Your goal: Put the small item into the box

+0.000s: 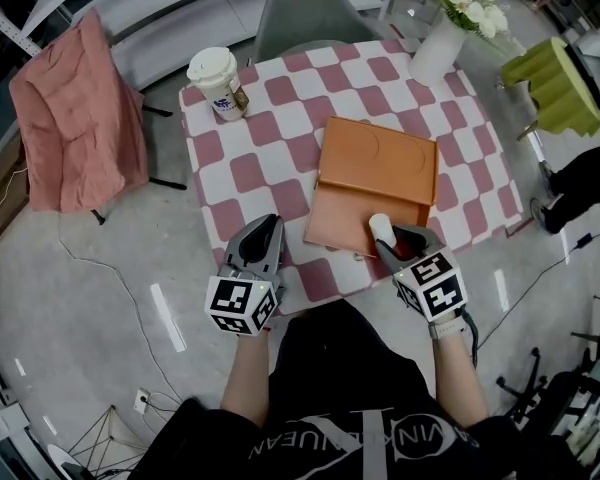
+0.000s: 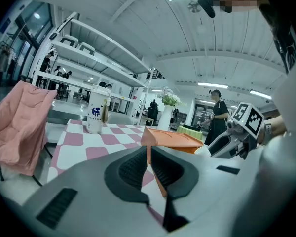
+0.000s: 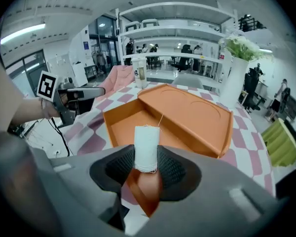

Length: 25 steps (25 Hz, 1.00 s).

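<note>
Firmly pinching the thread spool (image 3: pixel 147 144) upright between right gripper (image 3: pixel 147 163) fingers (image 3: pixel 119 169), above the orange box (image 3: pixel 126 127) for release; left gripper (image 2: pixel 149 164) closed, empty.

The checkered table (image 1: pixel 280 158) carries a paper cup (image 1: pixel 216 83), orange box (image 1: pixel 377 163) and vase (image 1: pixel 438 50).

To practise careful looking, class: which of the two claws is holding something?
The right claw: its jaws are shut on a small white spool above the open orange box. The left claw has its jaws together, nothing between them.
</note>
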Tool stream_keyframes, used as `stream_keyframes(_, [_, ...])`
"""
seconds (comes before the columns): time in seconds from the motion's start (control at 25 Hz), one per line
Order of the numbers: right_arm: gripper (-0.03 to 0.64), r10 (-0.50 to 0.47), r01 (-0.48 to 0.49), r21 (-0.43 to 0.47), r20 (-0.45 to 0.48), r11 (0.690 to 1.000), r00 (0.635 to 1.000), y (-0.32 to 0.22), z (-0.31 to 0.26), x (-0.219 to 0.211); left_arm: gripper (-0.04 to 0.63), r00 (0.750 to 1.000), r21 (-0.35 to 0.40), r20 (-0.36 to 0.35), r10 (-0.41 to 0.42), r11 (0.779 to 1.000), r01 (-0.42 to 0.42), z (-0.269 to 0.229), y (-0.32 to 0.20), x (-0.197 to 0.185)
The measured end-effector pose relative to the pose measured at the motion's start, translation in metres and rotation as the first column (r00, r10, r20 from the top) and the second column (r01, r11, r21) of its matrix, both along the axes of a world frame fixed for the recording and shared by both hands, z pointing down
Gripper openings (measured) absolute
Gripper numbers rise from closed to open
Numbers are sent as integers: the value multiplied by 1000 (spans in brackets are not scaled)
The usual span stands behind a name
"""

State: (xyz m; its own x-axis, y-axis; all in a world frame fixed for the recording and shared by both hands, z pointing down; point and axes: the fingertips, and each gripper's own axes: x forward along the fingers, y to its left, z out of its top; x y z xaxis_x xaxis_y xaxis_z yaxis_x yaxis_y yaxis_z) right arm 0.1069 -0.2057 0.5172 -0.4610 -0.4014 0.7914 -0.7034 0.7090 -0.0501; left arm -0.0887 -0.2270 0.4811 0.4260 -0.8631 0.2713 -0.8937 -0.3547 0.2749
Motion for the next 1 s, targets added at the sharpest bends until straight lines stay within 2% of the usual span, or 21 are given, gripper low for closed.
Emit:
stream_keyframes(0.36, [146,-103,97,-64,-107,993,989,-5,12,-7,29,1000,-10,-2,-14,1000,14,6,-9,-6])
stream_keyframes(0.6, [146,-173,154,-116,-176,981,969,-6,22,-6,29,1000,-16,-7,-12,1000,12,9,-14,-6])
stream_keyframes(1.0, [146,-218,188,-161,-195,969,956,-13,29,-10,29,1000,-27,-7,-15,1000,14,16,-23,-7])
